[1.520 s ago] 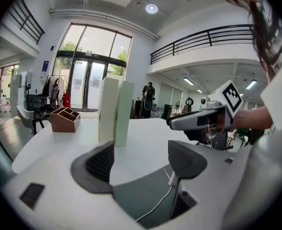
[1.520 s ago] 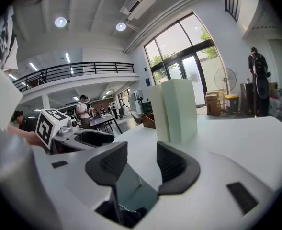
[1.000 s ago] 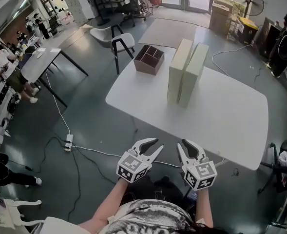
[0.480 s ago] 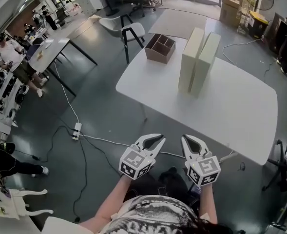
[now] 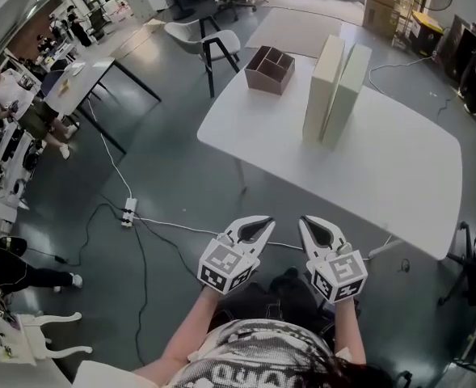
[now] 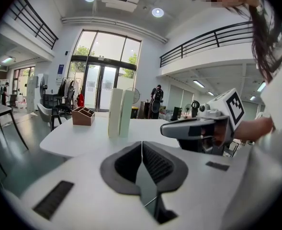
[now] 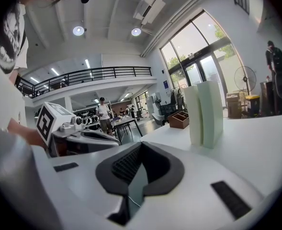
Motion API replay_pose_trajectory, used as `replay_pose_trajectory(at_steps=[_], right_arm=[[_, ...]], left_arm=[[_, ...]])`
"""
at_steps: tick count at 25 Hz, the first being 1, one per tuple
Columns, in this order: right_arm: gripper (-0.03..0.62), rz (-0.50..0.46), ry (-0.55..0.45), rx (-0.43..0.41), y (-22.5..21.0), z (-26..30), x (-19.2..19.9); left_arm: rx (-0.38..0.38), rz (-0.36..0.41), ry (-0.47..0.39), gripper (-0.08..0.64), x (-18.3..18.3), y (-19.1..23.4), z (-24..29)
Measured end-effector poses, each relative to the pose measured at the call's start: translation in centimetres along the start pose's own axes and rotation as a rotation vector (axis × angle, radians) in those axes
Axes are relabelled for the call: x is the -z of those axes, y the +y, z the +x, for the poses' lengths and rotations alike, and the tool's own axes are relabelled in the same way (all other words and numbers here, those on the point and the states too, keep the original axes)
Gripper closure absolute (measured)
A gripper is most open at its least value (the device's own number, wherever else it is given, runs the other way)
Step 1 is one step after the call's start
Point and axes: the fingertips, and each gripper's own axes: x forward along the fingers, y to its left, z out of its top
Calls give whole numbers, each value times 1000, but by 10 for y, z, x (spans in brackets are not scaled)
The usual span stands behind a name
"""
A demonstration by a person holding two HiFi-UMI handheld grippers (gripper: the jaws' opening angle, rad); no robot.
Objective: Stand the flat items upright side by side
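Two pale, flat boxes (image 5: 324,87) (image 5: 347,94) stand upright side by side, touching, on the white table (image 5: 399,184). They also show in the left gripper view as tall slabs (image 6: 115,112) (image 6: 126,112) and in the right gripper view (image 7: 193,114) (image 7: 211,111). My left gripper (image 5: 266,221) hangs in front of my body, off the table's near edge; its jaws are closing and the pads meet on nothing (image 6: 141,143). Beside it my right gripper (image 5: 305,221) is shut and empty (image 7: 141,145). Both are far from the boxes.
A brown wooden organiser (image 5: 270,69) sits at the table's far left corner. A chair (image 5: 213,43) stands beyond it. A power strip (image 5: 128,213) and its cable lie on the grey floor. Another table (image 5: 84,75) and people are at the left.
Both grippers' jaws have gone from spread apart to shut. The table and boxes sit a little farther off and to the right in the head view.
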Motion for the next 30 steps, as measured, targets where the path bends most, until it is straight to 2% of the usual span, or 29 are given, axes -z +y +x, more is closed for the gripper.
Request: replay_pose_trajectory(at_steps=[16,30], right_arm=[[598,-4,39,2,67,-5,19],[598,-18,59,5,100,1,29]], left_arm=[[47,-23,-22,545,19,-10,-59],[67,-30,-29,545,33,-6,-87]])
